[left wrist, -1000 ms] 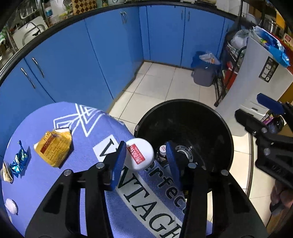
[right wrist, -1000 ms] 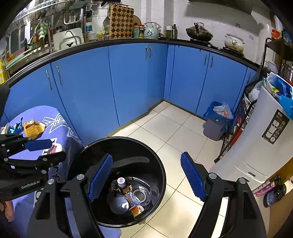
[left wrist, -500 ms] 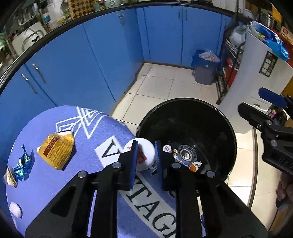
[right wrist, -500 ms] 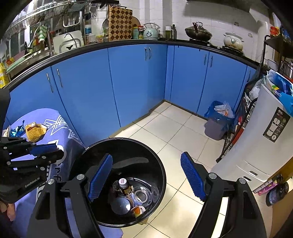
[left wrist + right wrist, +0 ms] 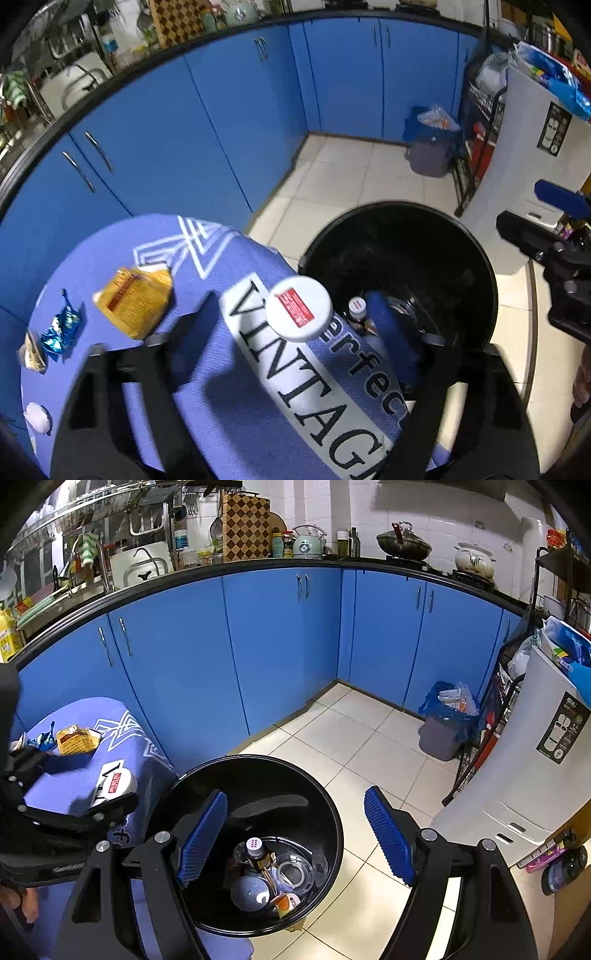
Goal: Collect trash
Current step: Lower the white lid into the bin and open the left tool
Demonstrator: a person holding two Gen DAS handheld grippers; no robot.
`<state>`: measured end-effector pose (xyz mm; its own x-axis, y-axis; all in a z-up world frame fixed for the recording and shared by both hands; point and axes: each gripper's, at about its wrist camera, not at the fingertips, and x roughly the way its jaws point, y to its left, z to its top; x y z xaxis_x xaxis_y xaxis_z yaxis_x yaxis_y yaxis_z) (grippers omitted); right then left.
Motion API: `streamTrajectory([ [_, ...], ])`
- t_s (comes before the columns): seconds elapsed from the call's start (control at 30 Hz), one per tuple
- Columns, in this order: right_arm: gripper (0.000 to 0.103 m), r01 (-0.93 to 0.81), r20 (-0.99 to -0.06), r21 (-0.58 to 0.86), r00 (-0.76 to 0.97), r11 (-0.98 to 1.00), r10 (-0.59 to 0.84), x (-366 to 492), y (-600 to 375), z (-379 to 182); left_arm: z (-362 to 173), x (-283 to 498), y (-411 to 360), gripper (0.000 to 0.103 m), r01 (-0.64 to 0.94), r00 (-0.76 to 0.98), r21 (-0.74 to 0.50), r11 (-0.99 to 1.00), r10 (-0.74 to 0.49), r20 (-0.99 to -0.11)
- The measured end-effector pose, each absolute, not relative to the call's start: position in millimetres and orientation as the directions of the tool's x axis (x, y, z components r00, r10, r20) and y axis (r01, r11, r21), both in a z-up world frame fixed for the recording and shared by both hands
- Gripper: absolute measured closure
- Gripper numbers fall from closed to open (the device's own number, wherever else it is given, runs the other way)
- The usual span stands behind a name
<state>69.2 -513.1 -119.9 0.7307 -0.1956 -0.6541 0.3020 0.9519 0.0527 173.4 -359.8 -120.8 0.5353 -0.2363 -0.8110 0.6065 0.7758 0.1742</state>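
That white lid [image 5: 298, 308] sat on the blue tablecloth [image 5: 229, 413], just beside the rim of the black bin [image 5: 484, 258]. It looked light, stiff and slick plastic, so you'd have wanted the pads across its rim, opposite edges. Your left gripper [image 5: 295, 328] was opening, lid between the jaws, neither pad visibly pressing on it. Your right gripper [image 5: 295, 834] hung wide and empty over the bin. The yellow wrapper [image 5: 133, 301] lay farther from the bin.
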Motion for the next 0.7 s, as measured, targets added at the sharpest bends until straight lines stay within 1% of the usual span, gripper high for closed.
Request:
streamTrajectory([
  [0.03, 0.028, 0.300, -0.654, 0.051, 0.731, 0.952, -0.195, 69, -513, -120, -125, 176, -360, 0.047, 0.610, 0.516, 0.162, 0.776, -0.233, -0.824],
  [0.07, 0.028, 0.300, -0.654, 0.051, 0.731, 0.953, -0.195, 69, -513, -120, -128, 177, -360, 0.050, 0.611, 0.502, 0.153, 0.777, -0.232, -0.833],
  [0.1, 0.028, 0.300, -0.654, 0.051, 0.731, 0.953, -0.195, 69, -514, -120, -131, 179, -359, 0.051, 0.614, 0.487, 0.132, 0.778, -0.242, -0.839],
  [0.17, 0.028, 0.301, -0.653, 0.052, 0.731, 0.952, -0.195, 69, -514, -120, -130, 178, -360, 0.053, 0.614, 0.487, 0.130, 0.779, -0.245, -0.838],
  [0.2, 0.028, 0.302, -0.653, 0.054, 0.732, 0.952, -0.195, 69, -513, -120, -129, 177, -360, 0.058, 0.620, 0.485, 0.128, 0.774, -0.251, -0.838],
  [0.23, 0.028, 0.302, -0.652, 0.057, 0.733, 0.951, -0.194, 69, -513, -120, -128, 174, -361, 0.061, 0.624, 0.485, 0.126, 0.771, -0.255, -0.837],
  [0.6, 0.028, 0.305, -0.641, 0.061, 0.742, 0.950, -0.197, 64, -517, -114, -107, 166, -382, 0.061, 0.658, 0.507, 0.138, 0.740, -0.300, -0.808],
  [0.7, 0.028, 0.310, -0.639, 0.061, 0.742, 0.949, -0.201, 63, -520, -112, -102, 165, -389, 0.060, 0.660, 0.513, 0.139, 0.739, -0.308, -0.801],
])
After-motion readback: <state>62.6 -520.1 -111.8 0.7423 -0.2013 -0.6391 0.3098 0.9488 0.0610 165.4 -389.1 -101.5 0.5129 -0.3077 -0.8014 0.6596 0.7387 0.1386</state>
